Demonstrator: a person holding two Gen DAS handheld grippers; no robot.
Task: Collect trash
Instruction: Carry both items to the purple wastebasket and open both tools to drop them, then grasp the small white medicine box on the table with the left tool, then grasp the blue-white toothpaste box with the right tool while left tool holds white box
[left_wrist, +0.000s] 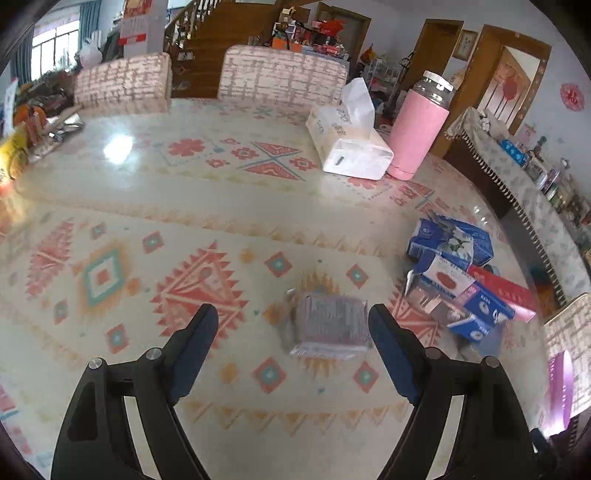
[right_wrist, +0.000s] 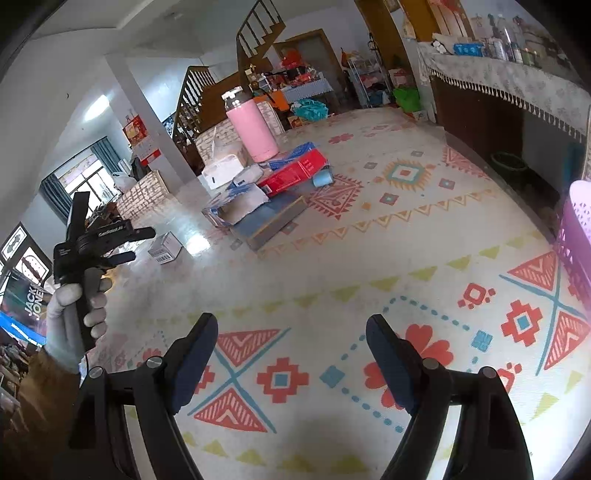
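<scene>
You are at the reaching step of the trash collection: nothing is picked up yet, and your left claw (left_wrist: 293, 332) is lining up on the small grey box (left_wrist: 328, 325) lying on the patterned counter (left_wrist: 147, 206). In the left wrist view the box sits between and just beyond the two fingertips, closer to the right-hand finger, and blurred, so you cannot tell whether a pad touches it; it looks clear of both. The left claw stands wide, with nothing gripped.

Your right claw (right_wrist: 291, 343) is also spread wide and empty, hanging over bare patterned cloth with no trash between its fingers. In that view your gloved left hand (right_wrist: 79, 314) shows at the left edge, holding its tool near the same small box (right_wrist: 165, 248).

The rest of the trash is a heap of flattened blue and red cartons (left_wrist: 458, 280) to the right of the box, near the pink bottle (left_wrist: 419, 129) and the tissue pack (left_wrist: 349, 144). A purple basket (right_wrist: 576, 236) at the right edge is probably the bin.

Next, centre the box between the left fingers, lower, and close squarely across its sides; it looks light and may slide on the glossy cloth.
</scene>
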